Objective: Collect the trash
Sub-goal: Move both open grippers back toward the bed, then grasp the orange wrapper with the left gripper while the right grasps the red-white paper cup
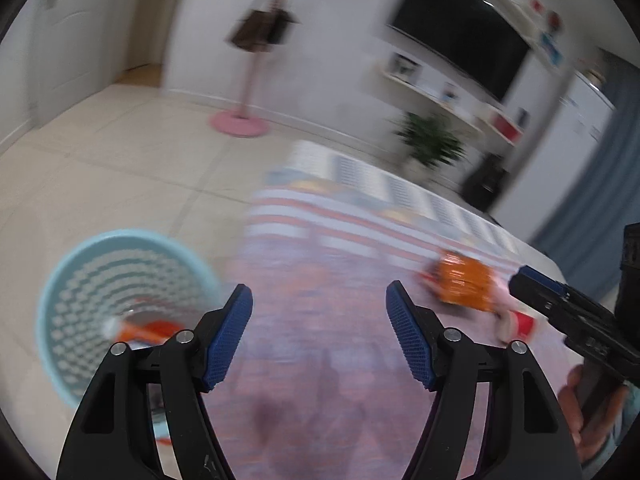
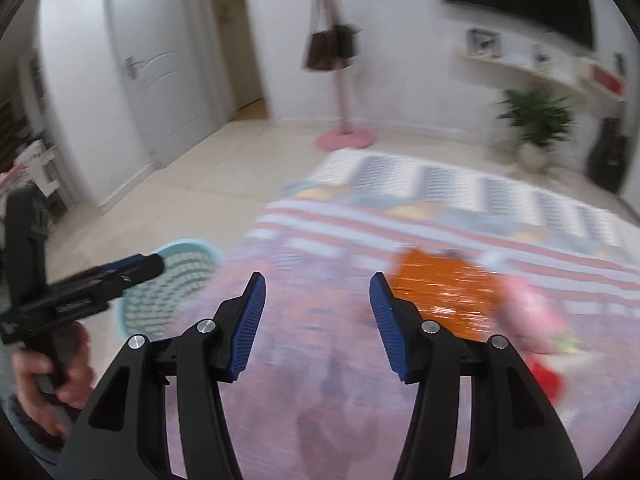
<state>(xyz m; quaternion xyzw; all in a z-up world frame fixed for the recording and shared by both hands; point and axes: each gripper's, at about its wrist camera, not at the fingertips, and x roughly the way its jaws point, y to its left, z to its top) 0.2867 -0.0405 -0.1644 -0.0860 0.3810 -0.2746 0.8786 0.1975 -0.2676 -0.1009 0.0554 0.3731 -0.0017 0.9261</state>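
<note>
Both views are motion-blurred. A light blue mesh basket [image 1: 120, 312] stands on the floor at the rug's left edge, with an orange and white wrapper [image 1: 148, 330] inside; it also shows in the right wrist view [image 2: 172, 284]. An orange snack bag [image 1: 464, 282] lies on the patterned rug [image 1: 320, 360], with pink trash and a red item [image 1: 524, 324] beside it. My left gripper [image 1: 319, 300] is open and empty, over the rug beside the basket. My right gripper [image 2: 318, 292] is open and empty, just left of the orange bag [image 2: 440, 292], pink trash [image 2: 532, 316] and red item [image 2: 546, 376].
A pink coat stand [image 2: 344, 136] with a dark bag stands beyond the rug. A potted plant [image 2: 536, 128], a dark speaker [image 2: 608, 156], wall shelves and a TV [image 1: 460, 28] line the far wall. A white door [image 2: 160, 80] is at left. Tiled floor surrounds the rug.
</note>
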